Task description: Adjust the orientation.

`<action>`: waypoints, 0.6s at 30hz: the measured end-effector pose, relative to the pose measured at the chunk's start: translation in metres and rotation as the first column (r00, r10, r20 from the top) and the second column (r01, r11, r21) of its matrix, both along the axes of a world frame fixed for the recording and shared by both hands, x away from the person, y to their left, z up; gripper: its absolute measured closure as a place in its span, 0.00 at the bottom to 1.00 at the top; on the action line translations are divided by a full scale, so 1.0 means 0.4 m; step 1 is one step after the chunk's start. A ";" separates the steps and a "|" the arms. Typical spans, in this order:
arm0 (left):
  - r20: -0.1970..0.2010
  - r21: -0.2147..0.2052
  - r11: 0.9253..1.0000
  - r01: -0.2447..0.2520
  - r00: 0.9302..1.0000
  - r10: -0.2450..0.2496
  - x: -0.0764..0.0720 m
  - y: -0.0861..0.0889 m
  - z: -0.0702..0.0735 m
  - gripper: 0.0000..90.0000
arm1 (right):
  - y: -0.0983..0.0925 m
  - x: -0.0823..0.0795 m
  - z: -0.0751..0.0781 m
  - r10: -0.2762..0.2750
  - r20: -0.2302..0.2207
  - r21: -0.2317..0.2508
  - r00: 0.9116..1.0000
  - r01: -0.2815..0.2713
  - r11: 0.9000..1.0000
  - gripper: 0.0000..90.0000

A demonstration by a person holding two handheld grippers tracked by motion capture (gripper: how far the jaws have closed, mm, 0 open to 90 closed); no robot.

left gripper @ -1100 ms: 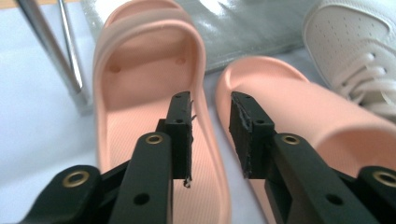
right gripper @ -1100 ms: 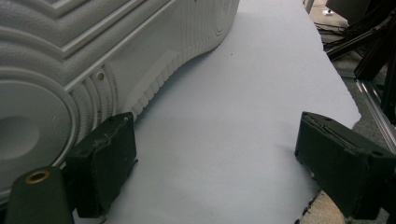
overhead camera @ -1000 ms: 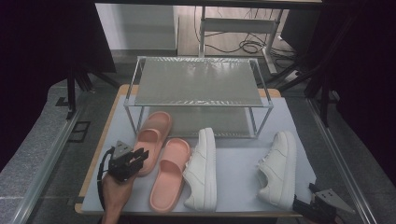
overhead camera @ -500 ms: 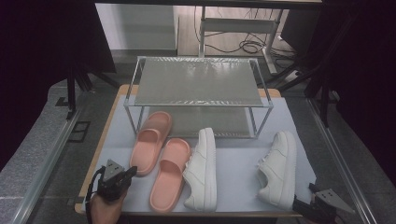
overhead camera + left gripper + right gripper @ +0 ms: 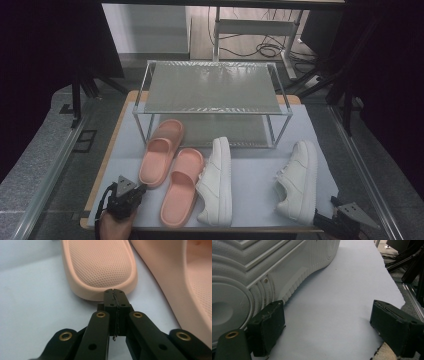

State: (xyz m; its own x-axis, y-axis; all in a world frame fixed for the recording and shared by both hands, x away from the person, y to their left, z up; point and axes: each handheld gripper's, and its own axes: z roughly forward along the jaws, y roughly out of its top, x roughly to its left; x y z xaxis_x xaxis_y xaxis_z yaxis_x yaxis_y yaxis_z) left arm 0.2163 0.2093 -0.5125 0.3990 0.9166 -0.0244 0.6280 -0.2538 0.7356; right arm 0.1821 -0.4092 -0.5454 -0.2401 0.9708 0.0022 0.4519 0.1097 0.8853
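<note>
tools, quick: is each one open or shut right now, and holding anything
Left tool: shut, empty, tips just short of the pink slide's heel.
Right tool: open, empty, beside the white sneaker.

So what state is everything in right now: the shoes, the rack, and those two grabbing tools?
Left gripper: jaws shut, empty, tips at the slipper's heel.
Right gripper: jaws open, nothing between them.
Left pink slipper: flat on the mat, sole down.
Right pink slipper: flat, sole down.
Left white sneaker: upright, beside the slipper.
Right white sneaker: upright, standing apart.
Shoe rack: both shelves bare.
</note>
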 end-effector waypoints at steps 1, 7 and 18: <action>0.002 -0.004 1.000 -0.003 1.000 0.003 0.002 -0.001 -0.001 1.00 | 0.000 0.000 0.000 0.000 0.000 0.000 1.000 0.000 1.000 0.14; 0.007 0.000 1.000 -0.013 1.000 0.013 0.020 -0.010 -0.002 1.00 | 0.000 0.000 0.000 0.000 0.000 0.000 1.000 0.000 1.000 0.14; 0.022 -0.007 1.000 0.003 1.000 -0.002 0.065 -0.046 -0.004 1.00 | 0.000 0.000 0.000 0.000 0.001 0.000 1.000 0.000 1.000 0.14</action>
